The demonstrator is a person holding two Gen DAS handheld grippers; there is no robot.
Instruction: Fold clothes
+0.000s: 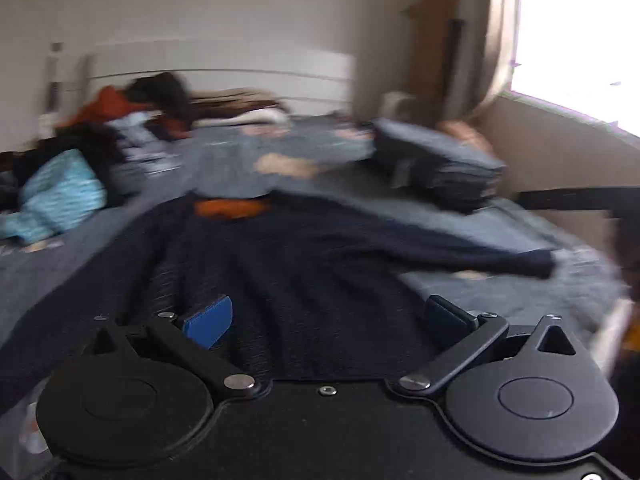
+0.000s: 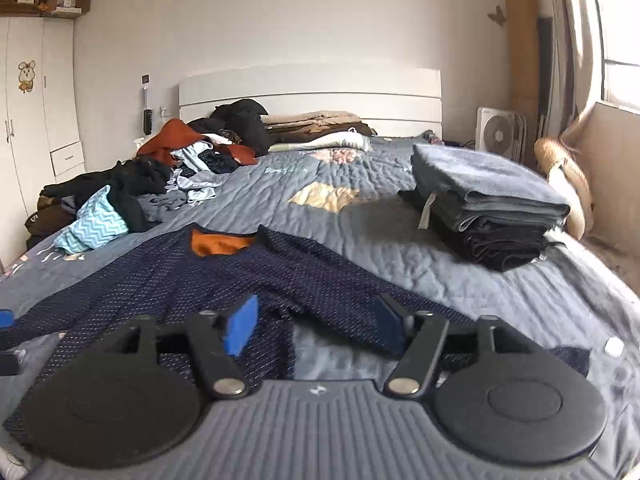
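Lying spread flat on the grey-blue quilted bed [image 2: 360, 184], a dark navy dotted garment [image 2: 168, 276] with an orange collar lining faces both grippers.

Left gripper [image 1: 326, 316] and right gripper [image 2: 320, 322] both have their blue-padded fingers spread apart above the garment, pinching nothing. A stack of folded clothes [image 2: 484, 204] sits on the right side of the bed, and a heap of unfolded clothes [image 2: 160, 168] lies at the left.

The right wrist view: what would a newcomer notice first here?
A dark navy sweater with an orange collar lining lies spread flat across the near part of the bed. To the right sits a neat folded stack, and at the far left a messy heap of clothes.
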